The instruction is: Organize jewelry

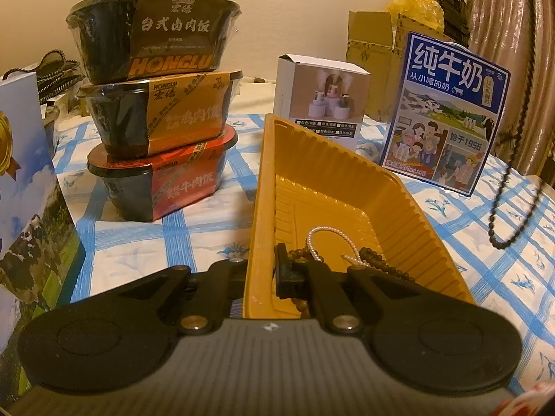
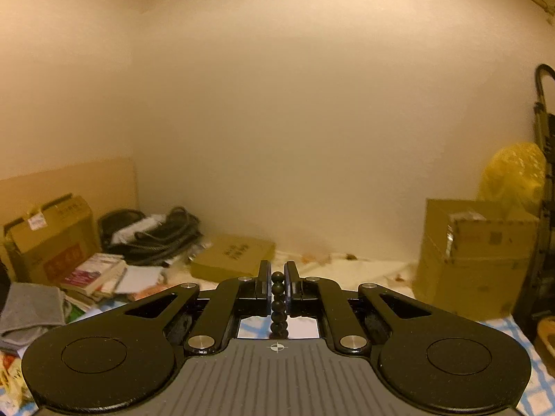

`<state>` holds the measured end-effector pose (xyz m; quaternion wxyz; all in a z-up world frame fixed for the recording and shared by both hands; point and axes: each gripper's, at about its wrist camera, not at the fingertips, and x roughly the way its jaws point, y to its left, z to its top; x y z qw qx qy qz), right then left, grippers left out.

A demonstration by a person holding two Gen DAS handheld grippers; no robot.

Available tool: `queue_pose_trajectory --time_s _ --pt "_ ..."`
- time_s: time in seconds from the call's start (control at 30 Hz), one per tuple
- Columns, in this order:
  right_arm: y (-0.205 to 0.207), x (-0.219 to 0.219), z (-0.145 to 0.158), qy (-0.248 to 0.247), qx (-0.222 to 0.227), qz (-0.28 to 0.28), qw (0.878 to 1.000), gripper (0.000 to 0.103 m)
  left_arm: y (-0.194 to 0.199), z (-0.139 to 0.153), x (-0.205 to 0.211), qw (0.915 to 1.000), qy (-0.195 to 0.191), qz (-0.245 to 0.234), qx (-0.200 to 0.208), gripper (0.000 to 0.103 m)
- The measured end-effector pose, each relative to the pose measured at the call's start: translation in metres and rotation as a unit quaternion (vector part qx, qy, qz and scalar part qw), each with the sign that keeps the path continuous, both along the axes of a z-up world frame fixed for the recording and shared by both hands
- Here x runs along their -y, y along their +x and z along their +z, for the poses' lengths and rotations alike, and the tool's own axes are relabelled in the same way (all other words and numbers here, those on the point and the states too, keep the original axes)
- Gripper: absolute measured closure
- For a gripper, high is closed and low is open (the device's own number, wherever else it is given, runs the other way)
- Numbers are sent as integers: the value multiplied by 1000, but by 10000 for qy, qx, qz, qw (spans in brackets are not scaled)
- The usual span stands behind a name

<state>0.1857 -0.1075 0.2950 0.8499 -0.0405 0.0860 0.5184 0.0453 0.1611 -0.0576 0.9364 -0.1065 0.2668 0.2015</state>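
Note:
A yellow plastic tray is tilted up off the blue-checked cloth. My left gripper is shut on its near left wall, one finger inside and one outside. In the tray lie a white pearl strand and a brown bead string. A black bead necklace hangs in the air at the right. My right gripper is raised toward the wall and shut on that black bead necklace, whose beads run between its fingers.
Three stacked instant-rice bowls stand left of the tray. A small white box and a blue milk carton box stand behind it. A blue bag is at the left. Cardboard boxes and clutter line the wall.

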Motion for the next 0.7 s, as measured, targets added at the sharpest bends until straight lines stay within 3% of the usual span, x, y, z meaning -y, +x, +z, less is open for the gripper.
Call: queue_pose_trajectory --time_s 0.4,0.7 --pt "-3 -62 -29 341 -617 742 9947 96 0 1 0 10000 -51 23 21 97" --pt "11 -109 -116 -144 -1727 1007 9797 96 -1 1 -1 9999 -91 47 39 97"
